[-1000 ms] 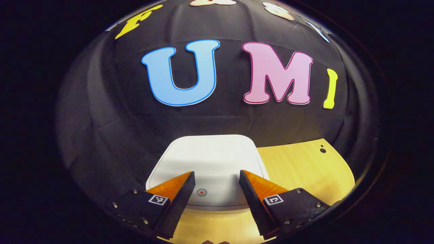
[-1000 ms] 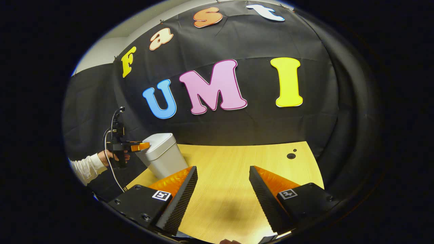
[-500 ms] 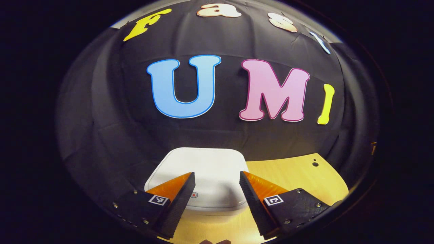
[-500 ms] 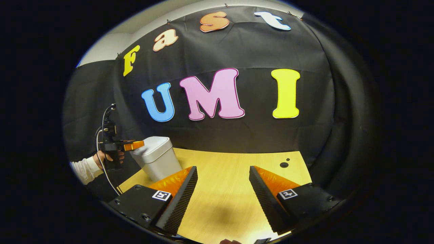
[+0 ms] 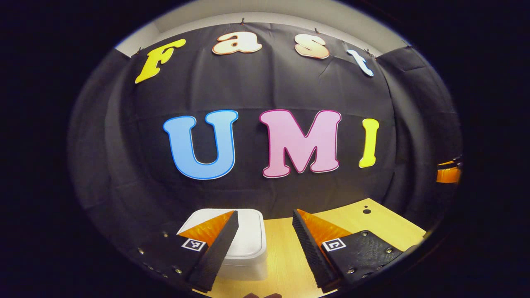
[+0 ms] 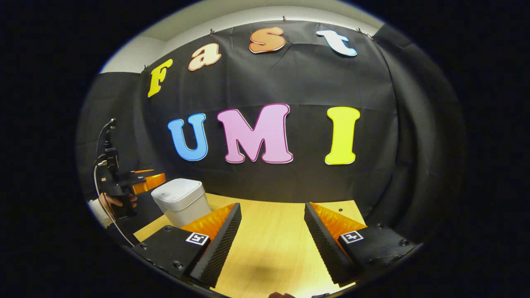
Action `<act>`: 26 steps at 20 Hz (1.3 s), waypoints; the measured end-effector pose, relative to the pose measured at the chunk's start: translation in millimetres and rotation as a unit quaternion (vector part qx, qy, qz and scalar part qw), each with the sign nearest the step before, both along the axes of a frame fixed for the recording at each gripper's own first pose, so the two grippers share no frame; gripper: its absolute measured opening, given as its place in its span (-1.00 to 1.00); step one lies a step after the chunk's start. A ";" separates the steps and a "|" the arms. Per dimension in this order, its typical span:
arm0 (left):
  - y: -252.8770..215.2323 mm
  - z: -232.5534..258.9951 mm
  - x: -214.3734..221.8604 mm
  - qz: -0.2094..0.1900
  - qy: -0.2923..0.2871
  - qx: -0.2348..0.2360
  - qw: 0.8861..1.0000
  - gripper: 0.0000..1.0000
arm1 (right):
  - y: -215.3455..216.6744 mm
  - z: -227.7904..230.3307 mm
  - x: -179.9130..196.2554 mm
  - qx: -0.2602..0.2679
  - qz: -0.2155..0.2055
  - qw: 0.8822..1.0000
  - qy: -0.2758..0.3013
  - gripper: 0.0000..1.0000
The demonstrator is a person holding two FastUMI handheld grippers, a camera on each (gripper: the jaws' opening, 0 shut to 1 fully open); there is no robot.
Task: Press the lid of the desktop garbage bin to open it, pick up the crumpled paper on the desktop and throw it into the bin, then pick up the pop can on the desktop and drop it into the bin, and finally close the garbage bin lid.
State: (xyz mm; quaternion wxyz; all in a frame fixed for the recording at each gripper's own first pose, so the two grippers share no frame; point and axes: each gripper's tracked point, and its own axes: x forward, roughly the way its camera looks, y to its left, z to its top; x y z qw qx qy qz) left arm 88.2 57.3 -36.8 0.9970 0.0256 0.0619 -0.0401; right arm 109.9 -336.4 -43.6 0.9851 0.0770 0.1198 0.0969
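Observation:
The white desktop bin (image 5: 248, 244) stands on the wooden table (image 5: 372, 231) with its lid down. My left gripper (image 5: 265, 231) hovers open in front of it and a little above, and its left finger covers the bin's near left corner. In the right gripper view the same bin (image 6: 181, 200) stands at the table's far left. Beside it hangs the left gripper (image 6: 155, 180), apart from the lid and held by a hand (image 6: 118, 203). My right gripper (image 6: 269, 231) is open over bare table (image 6: 269, 252), with nothing between its fingers.
The black cloth wall runs close behind the bin and along the table's back edge. A small dark hole (image 5: 367, 211) marks the tabletop at the far right. A piece of the right gripper (image 5: 449, 174) shows at the right edge of the left gripper view.
My left gripper has drawn back and away from the bin's lid, so the bin looks smaller and lower. The right gripper has also pulled back a little. Both stay open.

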 end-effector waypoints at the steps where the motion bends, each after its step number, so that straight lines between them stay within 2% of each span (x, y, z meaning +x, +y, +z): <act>1: -6.9 6.0 -6.5 0.001 -0.007 0.000 1.000 0.73 | 1.3 3.4 -0.5 0.001 -0.010 1.000 -0.005 0.97; 2: -13.6 12.7 -14.0 0.002 -0.017 -0.002 1.000 0.77 | 2.2 6.0 -1.7 0.003 -0.021 1.000 -0.010 0.97; 8: -45.5 30.9 -54.8 -0.004 -0.040 -0.016 0.999 0.73 | 13.9 24.6 -11.2 -0.006 -0.066 0.997 -0.049 0.97; 14: -52.0 42.5 -73.1 0.013 -0.046 -0.088 0.995 0.73 | 26.0 37.9 -22.2 -0.027 -0.078 0.993 -0.083 0.97; 19: -45.4 49.4 -73.7 0.021 -0.065 -0.073 0.995 0.73 | 24.8 42.7 -26.9 -0.031 -0.078 0.992 -0.091 0.97; 26: -62.5 58.3 -85.4 0.004 -0.084 -0.060 0.995 0.69 | 15.3 48.9 -31.9 -0.038 -0.089 0.990 -0.101 1.00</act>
